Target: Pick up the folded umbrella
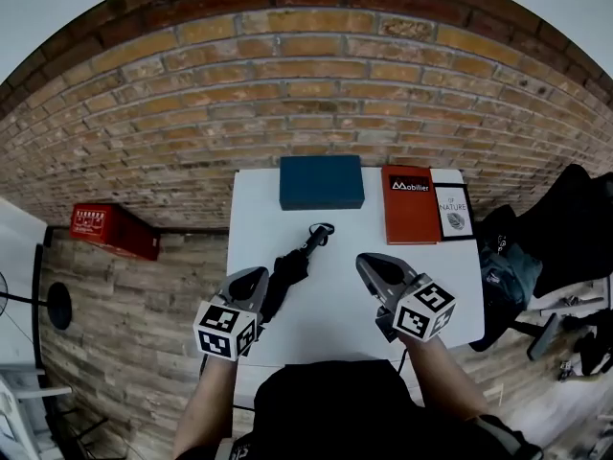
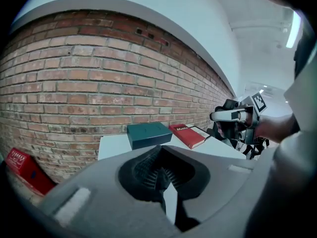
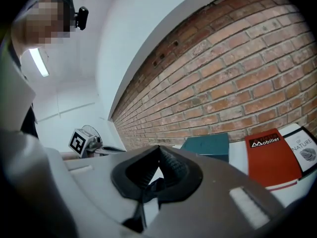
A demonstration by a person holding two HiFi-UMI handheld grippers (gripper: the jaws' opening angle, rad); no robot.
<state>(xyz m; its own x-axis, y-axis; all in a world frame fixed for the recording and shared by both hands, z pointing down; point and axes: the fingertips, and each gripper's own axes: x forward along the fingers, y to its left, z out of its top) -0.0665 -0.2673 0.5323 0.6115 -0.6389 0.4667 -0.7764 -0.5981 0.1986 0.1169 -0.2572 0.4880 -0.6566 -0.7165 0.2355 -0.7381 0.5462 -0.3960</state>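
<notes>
The folded black umbrella (image 1: pixel 290 266) lies on the white table (image 1: pixel 335 324), its strap loop (image 1: pixel 321 230) pointing toward the wall. My left gripper (image 1: pixel 257 276) hovers just left of the umbrella's near end with nothing in it. In the left gripper view its jaws (image 2: pixel 161 148) meet at the tips. My right gripper (image 1: pixel 366 260) is apart from the umbrella on its right, over bare table. Its jaws (image 3: pixel 158 148) also meet at the tips, holding nothing. A dark shape (image 3: pixel 148 187) shows through the gap behind them.
A teal box (image 1: pixel 321 182) sits at the table's far edge against the brick wall. A red book (image 1: pixel 410 204) and a white booklet (image 1: pixel 453 209) lie to its right. A red crate (image 1: pixel 113 230) stands on the floor at left, and dark bags (image 1: pixel 560 233) at right.
</notes>
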